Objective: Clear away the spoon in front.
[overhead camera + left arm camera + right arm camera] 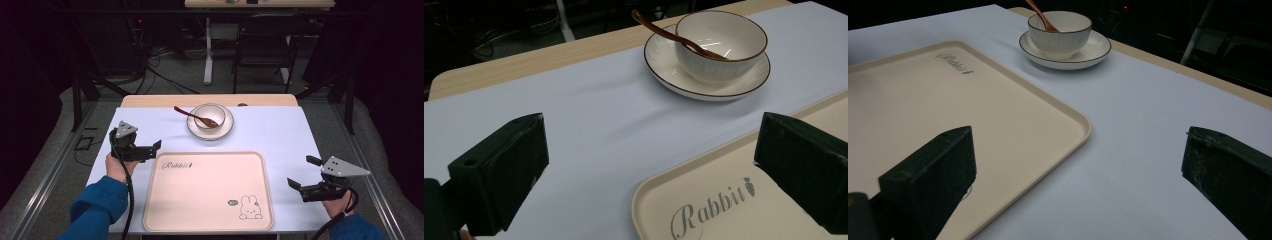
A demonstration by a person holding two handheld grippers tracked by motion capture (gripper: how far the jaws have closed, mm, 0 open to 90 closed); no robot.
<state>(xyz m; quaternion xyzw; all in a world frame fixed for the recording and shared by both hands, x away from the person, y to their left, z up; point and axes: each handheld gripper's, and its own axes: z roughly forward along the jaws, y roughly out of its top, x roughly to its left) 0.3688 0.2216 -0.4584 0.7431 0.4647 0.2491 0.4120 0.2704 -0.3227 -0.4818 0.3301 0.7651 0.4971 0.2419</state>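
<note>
A big cream plastic tray [210, 192] with round corners lies flat on the near part of a table covered with a pale blue-white sheet [270, 132]. The tray has the word "Rabbit" in grey curly letters near its far left corner and a small bunny drawing near its near right corner. Nothing lies on the tray.

Past the far edge of the tray, well apart from it, sits a white round saucer with a thin brown rim [227, 129]. A white ribbed bowl with a brown rim [210, 116] stands upright in the middle of the saucer. A brown wooden spoon [192, 115] rests in the bowl. Its scoop end is down inside the bowl, and its handle leans over the rim and sticks out to the left.

The left gripper [155, 148] is black, and a hand in a blue sleeve holds it just beside the left edge of the tray, near the far left corner. Its jaws are spread wide apart with nothing between them. In the left gripper view, one jaw hangs over the sheet and the other over the tray corner.

The right gripper [302, 172] is held over the sheet to the right of the tray, apart from it. Its jaws are wide apart too, and hold nothing. It points toward the tray.

A dark chair [262, 45] stands on the floor behind the table.
</note>
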